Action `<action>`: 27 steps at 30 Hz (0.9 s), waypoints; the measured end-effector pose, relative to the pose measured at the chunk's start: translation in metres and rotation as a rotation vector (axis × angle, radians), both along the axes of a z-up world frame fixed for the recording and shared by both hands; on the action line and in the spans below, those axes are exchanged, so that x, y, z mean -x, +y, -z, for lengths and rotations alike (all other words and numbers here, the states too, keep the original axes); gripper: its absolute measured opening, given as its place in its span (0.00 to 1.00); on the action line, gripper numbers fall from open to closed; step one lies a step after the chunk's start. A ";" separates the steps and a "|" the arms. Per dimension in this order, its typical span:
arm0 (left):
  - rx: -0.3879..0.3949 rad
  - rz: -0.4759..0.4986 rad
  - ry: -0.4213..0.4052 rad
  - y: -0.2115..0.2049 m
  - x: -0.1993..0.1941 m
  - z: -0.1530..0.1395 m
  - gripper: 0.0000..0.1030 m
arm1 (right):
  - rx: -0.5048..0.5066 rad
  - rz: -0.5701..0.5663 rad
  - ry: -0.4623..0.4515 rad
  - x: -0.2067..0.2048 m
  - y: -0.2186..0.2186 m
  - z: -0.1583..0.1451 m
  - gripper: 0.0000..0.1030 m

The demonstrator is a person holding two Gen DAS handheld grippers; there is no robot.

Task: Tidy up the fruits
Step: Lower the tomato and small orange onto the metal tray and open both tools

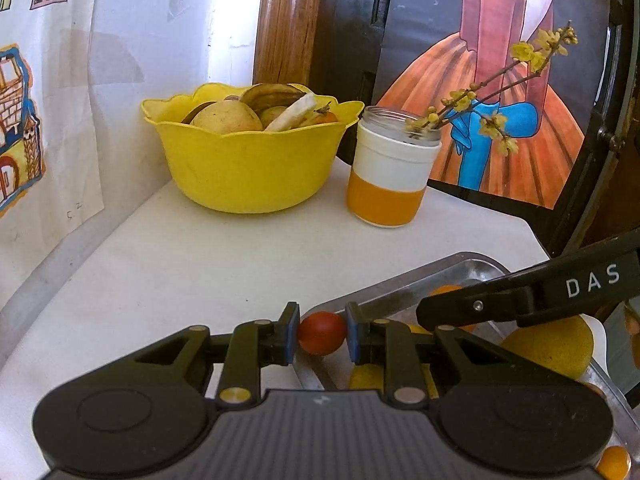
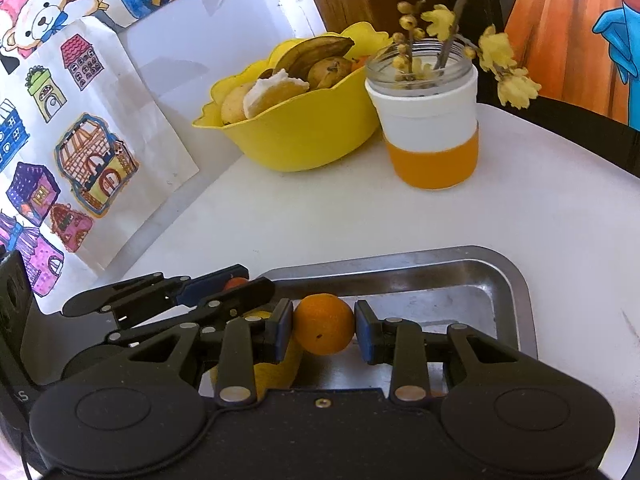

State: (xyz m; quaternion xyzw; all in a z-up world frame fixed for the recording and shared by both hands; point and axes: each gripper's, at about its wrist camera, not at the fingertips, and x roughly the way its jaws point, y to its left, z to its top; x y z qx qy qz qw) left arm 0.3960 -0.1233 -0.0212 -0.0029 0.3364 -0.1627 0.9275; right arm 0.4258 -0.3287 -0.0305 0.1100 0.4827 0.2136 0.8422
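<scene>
A small red fruit (image 1: pixel 322 334) sits between the blue pads of my left gripper (image 1: pixel 322 331), which is shut on it just above the near left rim of the metal tray (image 1: pixel 472 268). My right gripper (image 2: pixel 324 326) is shut on a small orange (image 2: pixel 325 330) over the tray (image 2: pixel 500 280). The left gripper (image 2: pixel 236 280) shows in the right wrist view just left of the right one, a bit of red fruit (image 2: pixel 237 282) peeking out. Yellow fruits (image 1: pixel 556 344) and orange ones lie in the tray, partly hidden by both grippers.
A yellow scalloped bowl (image 1: pixel 244 168) with pears, a banana and other fruit stands at the back left of the white table (image 1: pixel 180 264). Beside it stands a white and orange jar (image 1: pixel 392 176) with flowering twigs leaning right. Drawings hang on the left wall.
</scene>
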 end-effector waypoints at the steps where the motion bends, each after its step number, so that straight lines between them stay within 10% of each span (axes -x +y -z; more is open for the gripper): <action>1: 0.002 0.002 0.001 0.000 0.000 0.000 0.25 | -0.002 0.001 0.003 0.000 -0.001 0.001 0.35; 14: 0.034 -0.021 0.023 0.007 0.000 -0.001 0.41 | 0.022 0.012 -0.017 0.003 0.004 -0.001 0.41; 27: 0.147 -0.078 0.051 0.022 0.005 -0.011 0.75 | 0.037 0.054 -0.061 0.020 -0.003 -0.017 0.71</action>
